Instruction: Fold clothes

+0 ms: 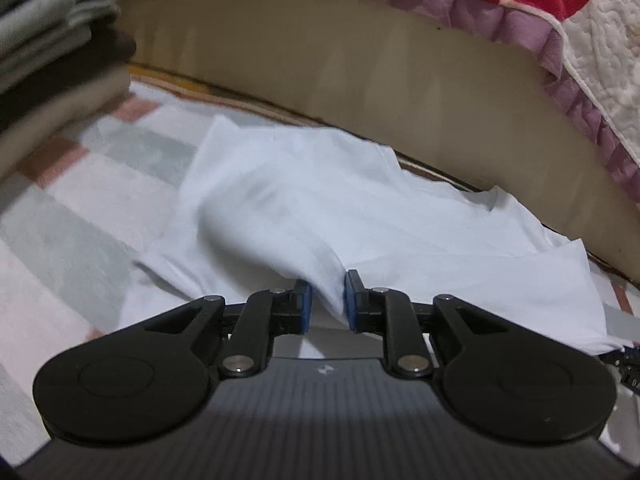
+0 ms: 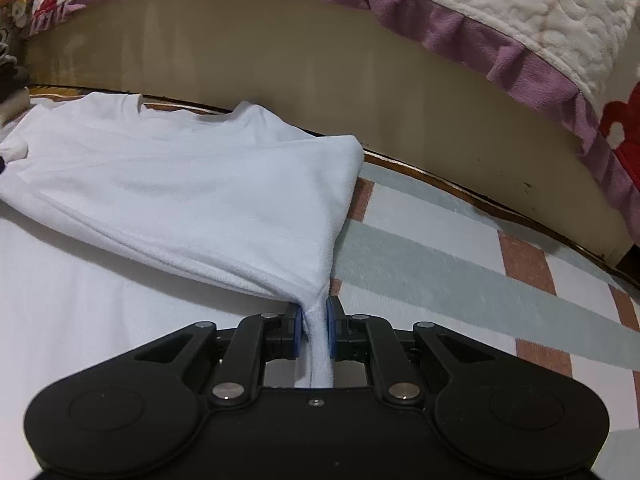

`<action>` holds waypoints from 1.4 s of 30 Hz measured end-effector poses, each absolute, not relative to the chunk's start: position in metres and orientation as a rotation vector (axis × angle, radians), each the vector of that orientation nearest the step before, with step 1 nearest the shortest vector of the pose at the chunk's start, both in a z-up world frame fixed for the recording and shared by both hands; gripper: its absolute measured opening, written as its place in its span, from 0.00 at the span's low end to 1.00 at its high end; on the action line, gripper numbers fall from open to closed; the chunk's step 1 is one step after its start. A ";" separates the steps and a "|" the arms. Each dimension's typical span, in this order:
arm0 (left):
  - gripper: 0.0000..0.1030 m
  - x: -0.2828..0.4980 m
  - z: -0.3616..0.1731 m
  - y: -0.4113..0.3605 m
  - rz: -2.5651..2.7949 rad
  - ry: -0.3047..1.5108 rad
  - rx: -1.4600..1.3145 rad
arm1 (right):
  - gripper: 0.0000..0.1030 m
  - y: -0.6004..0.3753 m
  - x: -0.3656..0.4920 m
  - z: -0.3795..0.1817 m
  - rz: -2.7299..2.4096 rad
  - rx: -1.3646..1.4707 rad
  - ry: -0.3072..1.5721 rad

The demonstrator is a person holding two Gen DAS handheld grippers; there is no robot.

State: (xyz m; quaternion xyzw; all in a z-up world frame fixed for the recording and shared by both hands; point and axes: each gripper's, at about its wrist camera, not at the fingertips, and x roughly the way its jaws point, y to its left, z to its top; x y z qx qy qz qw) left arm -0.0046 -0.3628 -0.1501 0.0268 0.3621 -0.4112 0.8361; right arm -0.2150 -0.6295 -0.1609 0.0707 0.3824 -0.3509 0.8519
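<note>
Right now a white, soft-knit T-shirt (image 2: 180, 184) lies spread on a plush blanket with pale grey-green bands and small pink squares (image 2: 460, 264), its neckline toward a tan, smooth bed-side panel (image 2: 280, 64) that runs across the back of both views. Part of the shirt is lifted and drawn forward in a taut fold toward each camera.

In the right wrist view, the black two-finger right gripper (image 2: 313, 334) has its blue-padded fingers (image 2: 295, 332) closed in on a gathered strip of the white fabric, which passes between them and hangs down toward the gripper body. From that pinch the cloth fans up and away to the left over the rest of the shirt.

In the left wrist view, the black left gripper (image 1: 328, 300) likewise nips a bunched fold of the shirt (image 1: 320, 208) between its blue pads (image 1: 306, 304); the fabric here is blurred.

Farther out, a stack of folded grey, dark brown and beige garments (image 1: 60, 56) sits on the blanket at the upper left of the left view. Above the tan panel hangs a cream quilted bedspread with a purple ruffled trim and red appliqué (image 2: 520, 28).
</note>
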 end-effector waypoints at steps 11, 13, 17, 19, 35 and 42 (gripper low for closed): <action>0.21 0.044 -0.134 -0.306 -0.669 0.942 -0.045 | 0.12 -0.635 -0.209 -0.158 -0.763 0.172 0.841; 0.23 0.048 -0.117 -0.299 -0.685 0.901 0.009 | 0.24 -0.638 -0.208 -0.155 -0.787 0.207 0.857; 0.47 0.049 -0.103 -0.279 -0.876 0.817 0.054 | 0.34 -0.634 -0.211 -0.136 -0.785 0.288 0.827; 0.48 0.048 -0.109 -0.272 -0.915 0.776 0.048 | 0.41 -0.625 -0.213 -0.120 -0.752 0.291 0.747; 0.54 0.077 -0.155 -0.360 -1.112 0.747 0.216 | 0.46 -0.713 -0.139 -0.100 -0.753 0.548 0.727; 0.17 0.088 -0.171 -0.347 -1.166 0.753 0.175 | 0.56 -0.739 -0.118 -0.122 -0.836 0.604 0.765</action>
